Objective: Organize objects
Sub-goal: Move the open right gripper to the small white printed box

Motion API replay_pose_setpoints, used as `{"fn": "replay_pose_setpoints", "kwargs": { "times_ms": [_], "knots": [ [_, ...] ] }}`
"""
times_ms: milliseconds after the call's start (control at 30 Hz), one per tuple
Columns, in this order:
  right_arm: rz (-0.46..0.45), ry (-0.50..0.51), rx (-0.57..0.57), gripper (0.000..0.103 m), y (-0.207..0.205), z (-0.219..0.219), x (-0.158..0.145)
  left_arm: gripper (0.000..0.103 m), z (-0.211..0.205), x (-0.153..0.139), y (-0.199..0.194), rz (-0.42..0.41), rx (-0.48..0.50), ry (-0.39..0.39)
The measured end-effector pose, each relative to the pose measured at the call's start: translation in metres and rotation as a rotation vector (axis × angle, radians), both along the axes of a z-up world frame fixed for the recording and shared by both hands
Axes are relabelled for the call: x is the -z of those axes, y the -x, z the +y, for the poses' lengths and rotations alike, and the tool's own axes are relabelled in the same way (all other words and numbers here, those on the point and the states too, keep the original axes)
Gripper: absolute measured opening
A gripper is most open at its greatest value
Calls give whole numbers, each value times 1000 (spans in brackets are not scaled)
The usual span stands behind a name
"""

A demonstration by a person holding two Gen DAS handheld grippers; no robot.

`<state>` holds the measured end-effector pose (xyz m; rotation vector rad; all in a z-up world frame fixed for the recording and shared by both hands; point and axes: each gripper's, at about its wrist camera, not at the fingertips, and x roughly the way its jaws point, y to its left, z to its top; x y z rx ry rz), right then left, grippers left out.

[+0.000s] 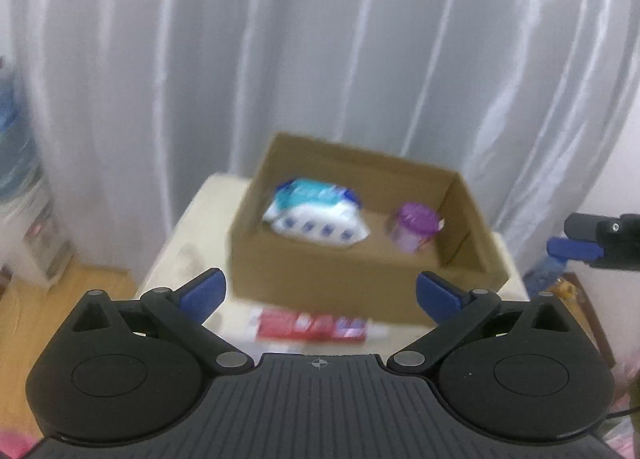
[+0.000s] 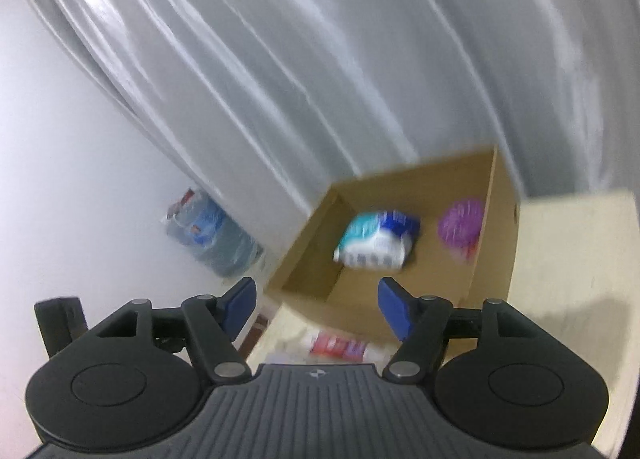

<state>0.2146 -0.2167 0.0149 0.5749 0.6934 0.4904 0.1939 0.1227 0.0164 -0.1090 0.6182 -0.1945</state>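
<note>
Left tool (image 1: 320,293) low in frame, blue fingers (image 1: 202,291) spread wide, nothing between. Right tool (image 2: 318,309) likewise parted, empty, rolled sideways; also glimpsed at right edge (image 1: 576,245).

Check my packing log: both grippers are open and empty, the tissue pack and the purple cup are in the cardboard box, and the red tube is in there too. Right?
Not quite. The red tube lies outside the cardboard box, on the table in front of it, as the left wrist view shows. The tissue pack and purple cup are inside; left gripper and right gripper are open and empty.
</note>
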Motion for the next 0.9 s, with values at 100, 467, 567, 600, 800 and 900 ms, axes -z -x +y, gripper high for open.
{"fn": "replay_pose_setpoints", "kwargs": {
  "times_ms": [100,467,567,600,800,900],
  "knots": [
    [38,9,-6,86,9,19,12,102,12,17,17,12,-30,14],
    [163,14,-105,97,9,91,39,102,57,60,51,67,-96,37],
    [200,42,-131,98,1,111,48,102,60,66,53,47,-93,-5],
    [214,47,-139,97,-2,118,52,102,61,68,53,47,-88,-13],
    [287,52,-167,97,-23,148,69,102,61,83,38,77,-31,-28],
    [321,58,-186,97,-36,164,79,102,60,90,30,89,-8,-43]
  ]
}}
